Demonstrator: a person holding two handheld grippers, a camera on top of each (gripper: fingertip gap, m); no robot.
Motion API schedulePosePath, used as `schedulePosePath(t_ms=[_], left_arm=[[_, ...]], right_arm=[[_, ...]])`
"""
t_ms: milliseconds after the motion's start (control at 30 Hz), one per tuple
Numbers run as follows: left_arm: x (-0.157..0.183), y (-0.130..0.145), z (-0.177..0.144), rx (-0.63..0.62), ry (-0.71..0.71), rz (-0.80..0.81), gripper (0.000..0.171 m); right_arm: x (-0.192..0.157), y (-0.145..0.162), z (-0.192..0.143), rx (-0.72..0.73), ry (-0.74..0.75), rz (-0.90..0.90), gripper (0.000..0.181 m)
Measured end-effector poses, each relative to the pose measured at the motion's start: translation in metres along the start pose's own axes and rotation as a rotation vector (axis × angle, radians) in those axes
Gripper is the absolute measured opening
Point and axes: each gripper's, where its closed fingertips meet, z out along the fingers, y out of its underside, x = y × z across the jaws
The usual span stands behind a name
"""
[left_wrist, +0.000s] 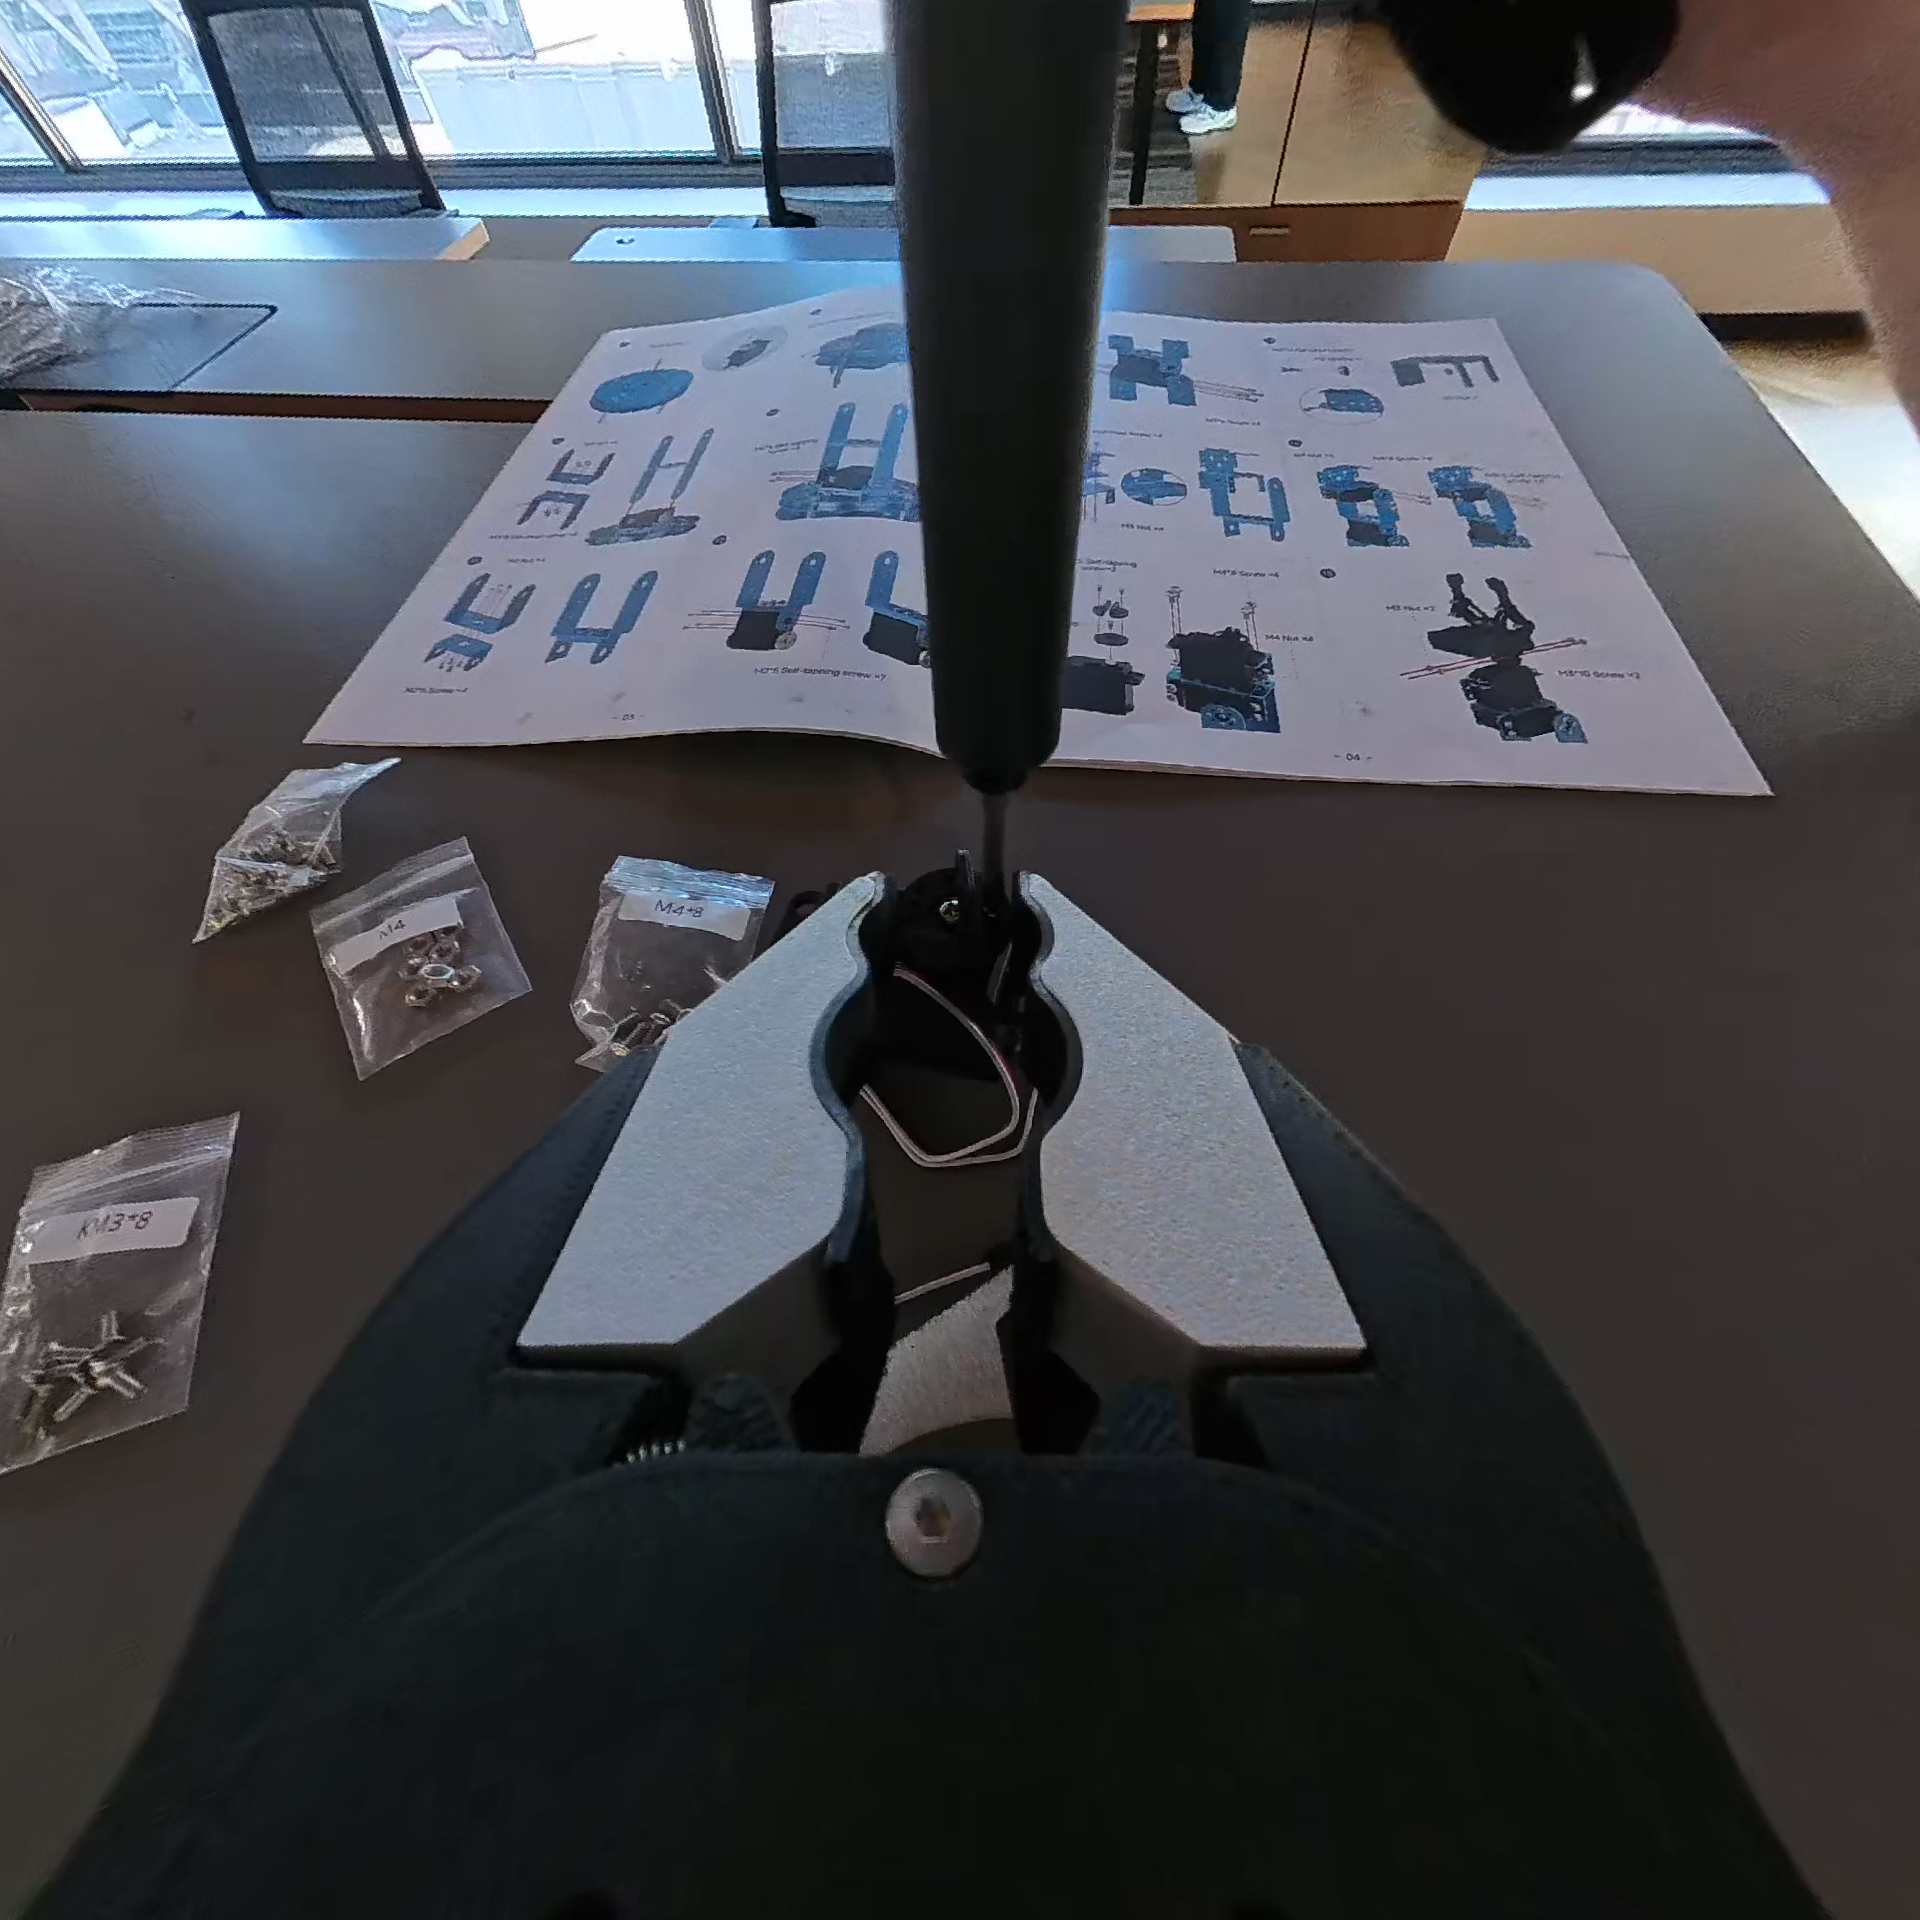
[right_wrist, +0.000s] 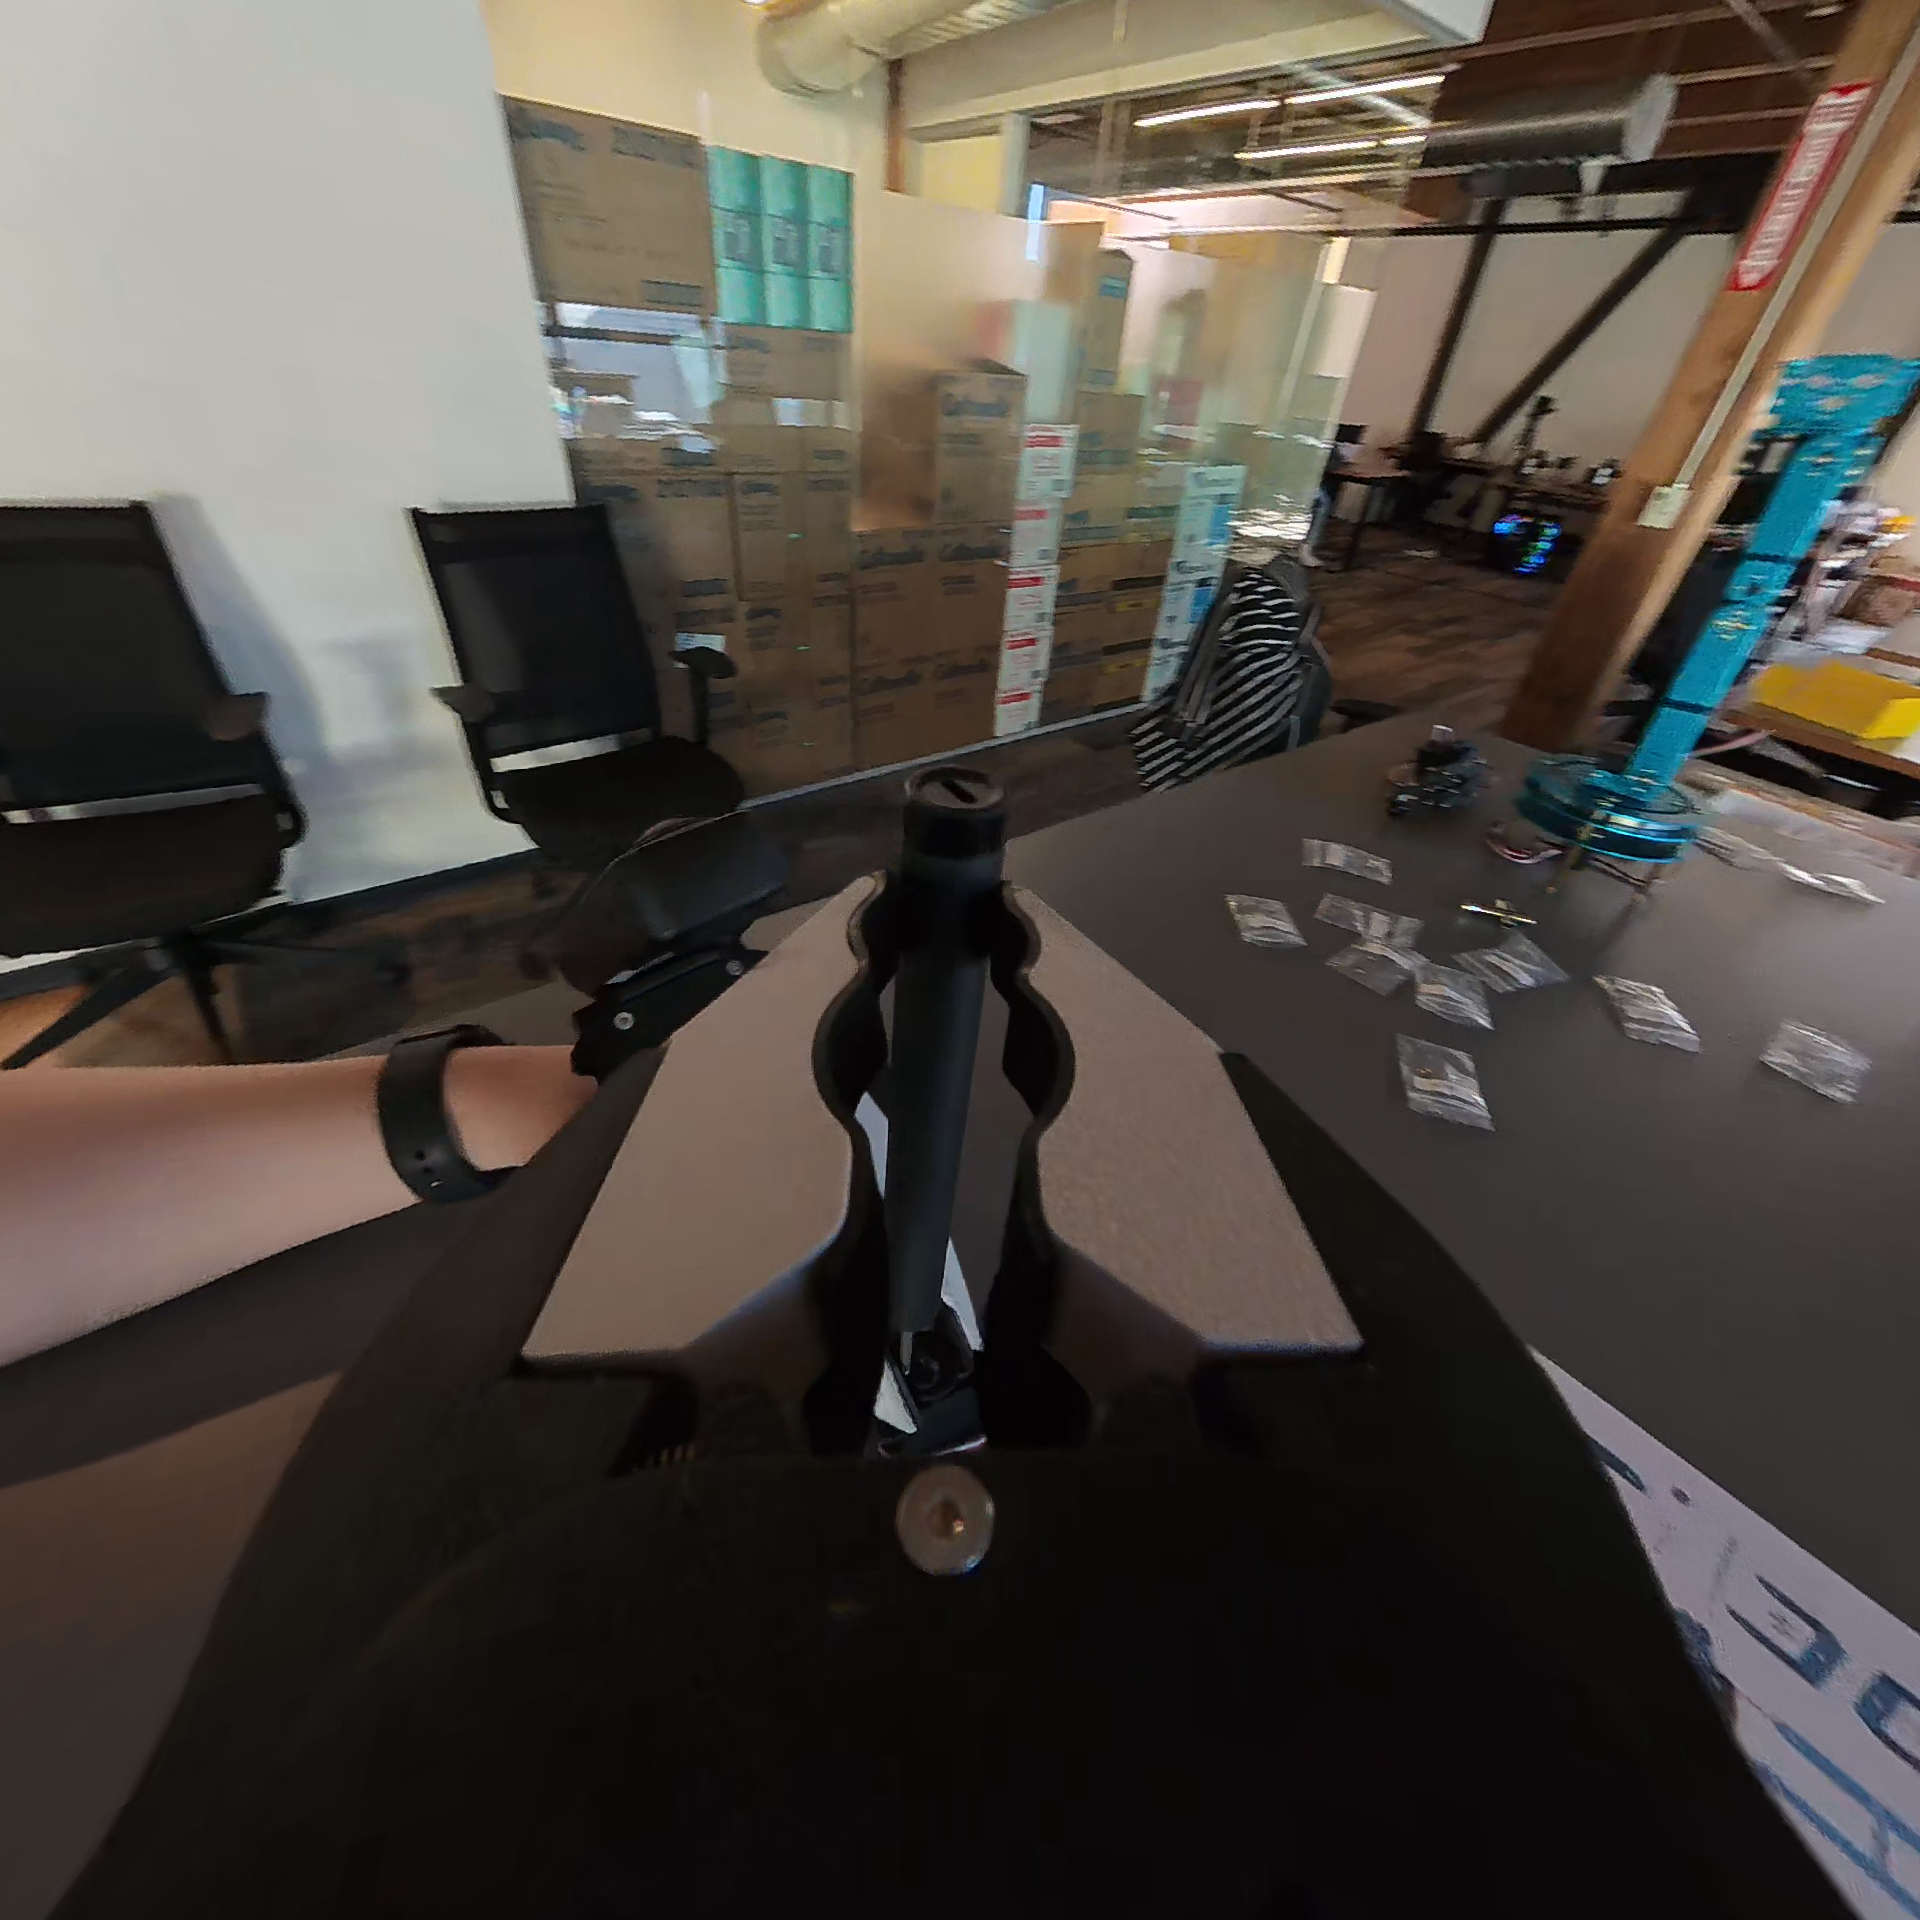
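Note:
My left gripper (left_wrist: 948, 896) is shut on a small black servo motor (left_wrist: 940, 940) with thin white and red wires, held just above the dark table (left_wrist: 1455, 987). A dark grey screwdriver (left_wrist: 995, 416) comes down from above, its tip on the servo's top beside a small screw. My right gripper (right_wrist: 935, 904) is shut on that screwdriver's handle (right_wrist: 935, 1091), cap end pointing away. Down between the right gripper's fingers the screwdriver tip meets the black servo (right_wrist: 940, 1371). A bare forearm with a black wristband (right_wrist: 426, 1112) reaches in from the left.
An open assembly manual (left_wrist: 1039, 540) lies beyond the servo. Small clear bags of screws and nuts (left_wrist: 416, 956) lie left of my left gripper; several more bags (right_wrist: 1444, 987) lie farther along the table. A blue metal arm on a round base (right_wrist: 1600, 800) stands at the far end. Office chairs (right_wrist: 582, 686) stand behind. The grippers' ends are close to 15 centimeters from one another.

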Motion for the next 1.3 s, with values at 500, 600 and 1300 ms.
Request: schedulePosePath(t_ms=[500, 600, 1300], left_arm=[[-0.001, 0.0, 0.001, -0.001, -0.03, 0.035, 0.02], [-0.001, 0.0, 0.001, -0.001, -0.041, 0.048, 0.02], [-0.002, 0.014, -0.024, -0.095, 0.015, 0.052, 0.02]], right_arm=[[0.016, 0.003, -0.006, -0.042, 0.63, 0.049, 0.016], [0.015, 0.002, -0.01, -0.032, 0.751, 0.038, 0.016], [0.007, 0.002, -0.007, -0.032, 0.534, 0.049, 0.016]])
